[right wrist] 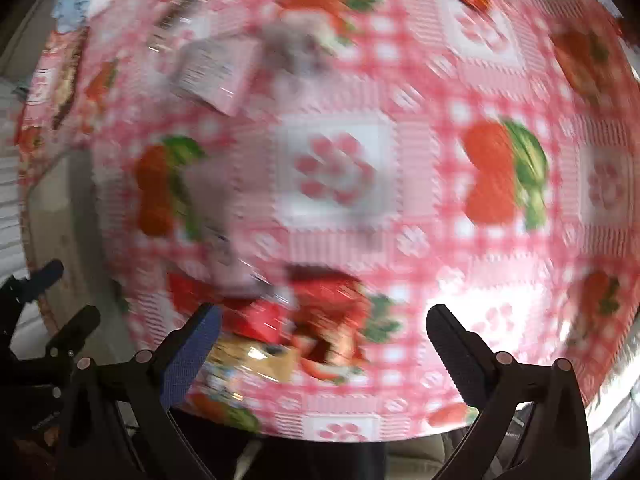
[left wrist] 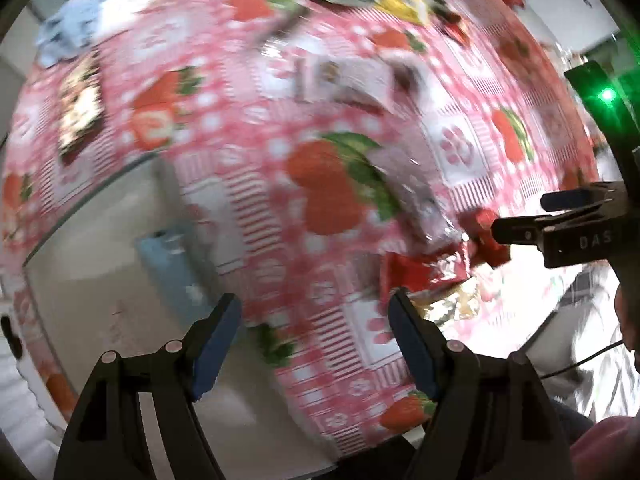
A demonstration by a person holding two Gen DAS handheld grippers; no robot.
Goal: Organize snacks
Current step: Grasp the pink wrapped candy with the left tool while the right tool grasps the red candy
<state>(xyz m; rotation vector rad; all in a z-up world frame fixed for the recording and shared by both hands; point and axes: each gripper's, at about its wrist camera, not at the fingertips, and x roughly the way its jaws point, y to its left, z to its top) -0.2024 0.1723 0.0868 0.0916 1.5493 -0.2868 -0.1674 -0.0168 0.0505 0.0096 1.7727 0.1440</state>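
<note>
Both views are motion-blurred. My left gripper (left wrist: 314, 304) is open and empty over the near edge of the strawberry-print tablecloth (left wrist: 256, 224). Just right of it lie red snack packets (left wrist: 424, 272) and a gold packet (left wrist: 452, 304). My right gripper (left wrist: 520, 216) comes in from the right beside those red packets. In the right wrist view my right gripper (right wrist: 324, 316) stands wide open above the red packets (right wrist: 328, 300) and a tan packet (right wrist: 256, 356), with nothing gripped. My left gripper (right wrist: 64, 296) shows at the left edge.
A pink-and-white packet (left wrist: 340, 80) (right wrist: 216, 72) lies mid-table. A dark packet (left wrist: 80, 112) sits at the left, a yellow one (left wrist: 400, 0) at the far side, and a blue cloth (left wrist: 72, 28) at the far left corner. Pale floor (left wrist: 100, 260) lies beyond the table edge.
</note>
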